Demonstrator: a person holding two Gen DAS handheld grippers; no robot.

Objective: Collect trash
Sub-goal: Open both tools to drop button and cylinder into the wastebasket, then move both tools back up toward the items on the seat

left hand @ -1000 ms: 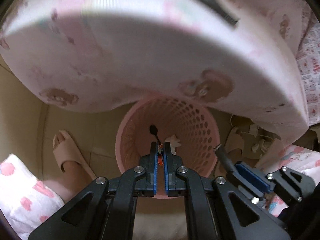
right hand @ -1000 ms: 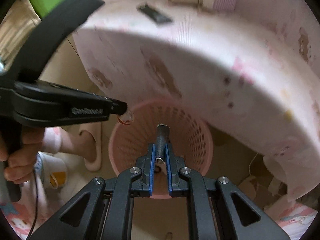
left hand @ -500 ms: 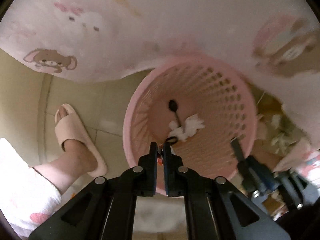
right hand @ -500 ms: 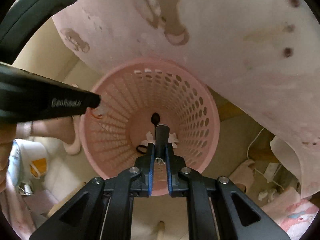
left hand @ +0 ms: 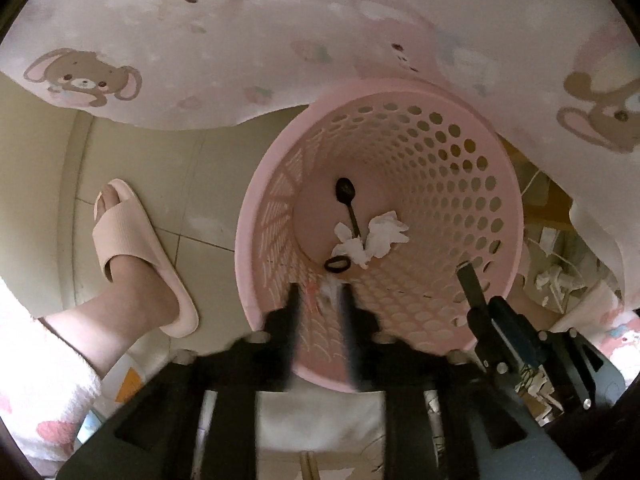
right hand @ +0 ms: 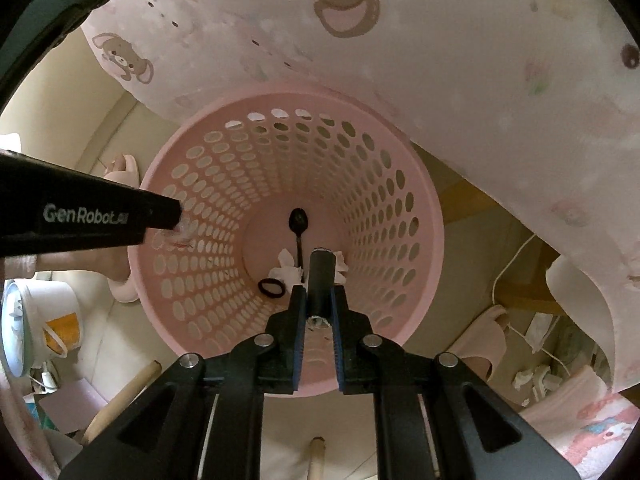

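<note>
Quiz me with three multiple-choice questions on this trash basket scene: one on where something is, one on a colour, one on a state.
1. Where does the black spoon lie?
A. On the floor tiles
B. On the bottom of the basket
C. On the printed cloth

2. What colour is the basket?
A. Green
B. Blue
C. Pink

3. How is the dark tube placed?
A. Between the jaws of the right gripper
B. Lying flat in the basket
C. Standing on the floor

Answers:
1. B, it lies among white tissues on the basket's bottom.
2. C, the rim and perforated wall are pink.
3. A, the jaws are opening with the tube between them, above the basket.
</note>
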